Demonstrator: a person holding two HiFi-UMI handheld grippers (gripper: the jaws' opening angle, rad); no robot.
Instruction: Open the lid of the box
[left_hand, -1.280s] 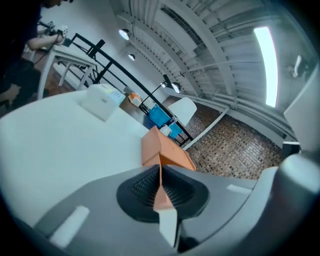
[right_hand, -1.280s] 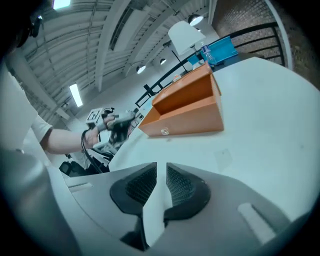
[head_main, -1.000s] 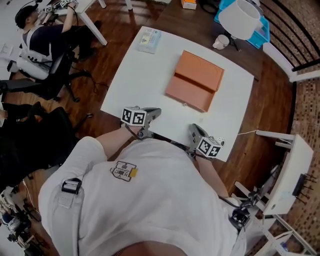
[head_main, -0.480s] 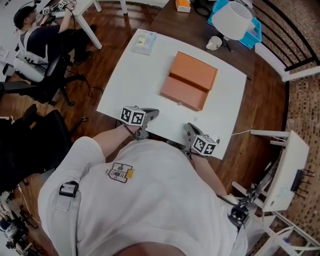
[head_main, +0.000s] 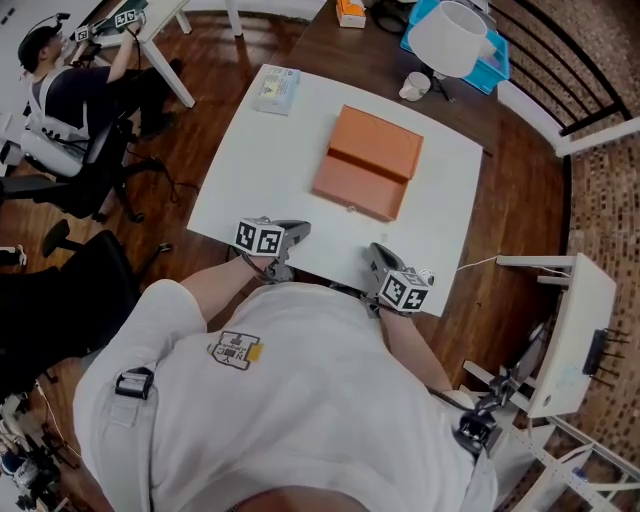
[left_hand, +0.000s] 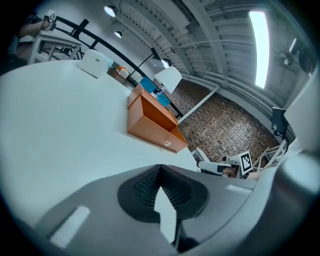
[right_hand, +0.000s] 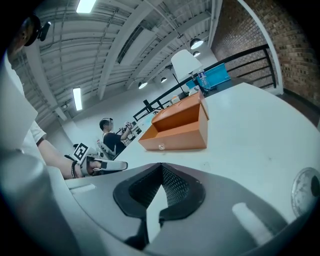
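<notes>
Little has moved on my end since the earlier frame: the head camera has swung, so the white table (head_main: 250, 170) and the orange box (head_main: 365, 165) sit a bit further up and left in the head view, while both tools have stayed low at the near edge of the table, close to my body. That tells me the reach has not started and the lid is untouched. The left tool (head_main: 298, 229) has its jaws together on nothing, and the right tool (head_main: 378, 253) is likewise closed and empty. The box stands alone near the middle of the table, well apart from both tools, with a small knob (right_hand: 161, 146) on the face turned toward me. I judge that either tool must first come forward, and that the knob is the likely place to take hold. How the lid joins the body is hard to read. From above I see a raised rear part and a lower front part, but no hinge or seam shows clearly. The wide-angle gripper views bend the box's edges, and my own shoulders cut off the near table edge.
</notes>
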